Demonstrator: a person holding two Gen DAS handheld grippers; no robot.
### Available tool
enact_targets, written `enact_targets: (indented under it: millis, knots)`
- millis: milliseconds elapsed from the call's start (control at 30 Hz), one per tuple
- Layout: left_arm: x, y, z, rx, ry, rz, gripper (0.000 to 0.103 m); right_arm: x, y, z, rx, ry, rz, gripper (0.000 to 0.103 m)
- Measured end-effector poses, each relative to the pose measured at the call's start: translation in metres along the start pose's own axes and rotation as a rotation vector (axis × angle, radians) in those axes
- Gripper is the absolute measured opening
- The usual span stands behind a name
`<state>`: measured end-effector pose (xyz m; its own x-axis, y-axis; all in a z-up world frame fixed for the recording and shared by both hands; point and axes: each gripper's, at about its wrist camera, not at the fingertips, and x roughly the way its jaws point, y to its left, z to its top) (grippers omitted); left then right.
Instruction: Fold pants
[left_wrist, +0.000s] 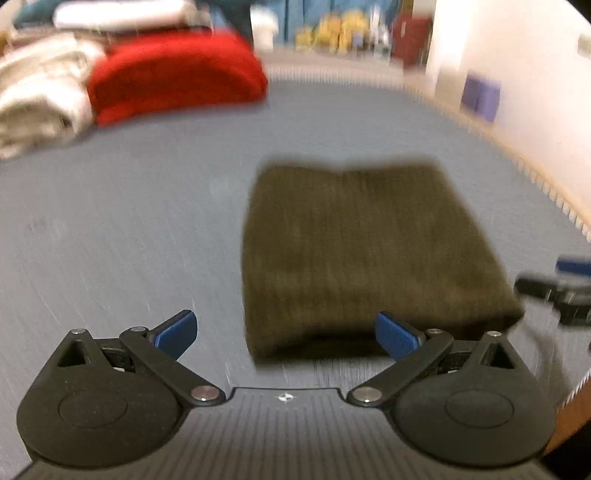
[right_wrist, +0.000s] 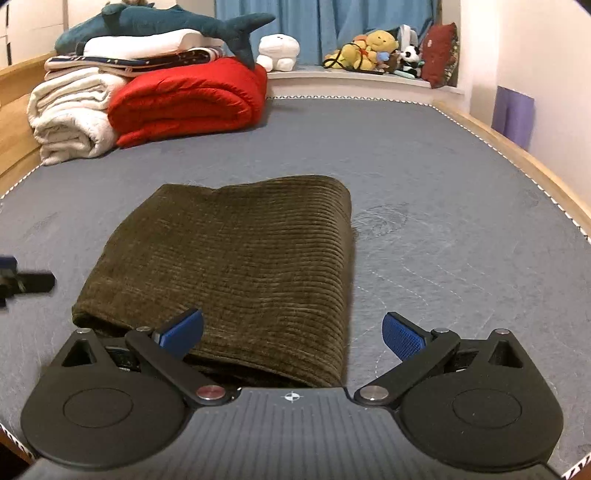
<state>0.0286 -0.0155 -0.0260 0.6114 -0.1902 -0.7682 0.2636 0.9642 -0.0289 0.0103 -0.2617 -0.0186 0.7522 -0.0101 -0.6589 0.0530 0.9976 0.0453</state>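
Both the left gripper (left_wrist: 286, 332) and right gripper (right_wrist: 293, 332) are held spread wide, empty. Olive corduroy pants (right_wrist: 236, 266), folded compactly, lie on the grey mattress (right_wrist: 424, 166) ahead. Soft, thick and limp, they are best pinched at the near folded edge.

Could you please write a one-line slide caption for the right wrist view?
Open right gripper poised over folded brown corduroy pants on a grey mattress.
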Motion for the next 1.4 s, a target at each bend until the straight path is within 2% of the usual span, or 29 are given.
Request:
enact_targets:
  millis: [33, 67, 167, 267, 600, 767, 1400]
  knots:
    - [0.005, 0.001, 0.001, -0.022, 0.032, -0.023, 0.103, 0.002, 0.001, -0.002, -0.006, 0.003, -0.002, 0.102]
    - [0.006, 0.003, 0.001, -0.036, 0.023, -0.035, 0.103, 0.004, 0.003, -0.003, -0.008, 0.009, -0.004, 0.102]
    - [0.013, 0.005, 0.003, -0.041, 0.023, 0.023, 0.103, 0.010, 0.006, -0.005, -0.010, 0.038, 0.012, 0.102]
    - [0.017, 0.010, 0.005, -0.074, 0.036, 0.008, 0.103, 0.010, 0.012, -0.007, -0.022, 0.050, 0.017, 0.102]
    - [0.016, -0.004, 0.003, -0.034, 0.016, -0.015, 0.103, 0.004, 0.022, -0.003, -0.013, 0.055, 0.053, 0.102]
    - [0.012, -0.004, 0.005, -0.029, -0.016, -0.016, 0.103, 0.006, 0.018, -0.004, 0.006, 0.059, 0.023, 0.102]
    - [0.010, -0.008, 0.005, -0.020, -0.029, -0.038, 0.103, 0.007, 0.019, -0.005, 0.017, 0.065, 0.025, 0.102]
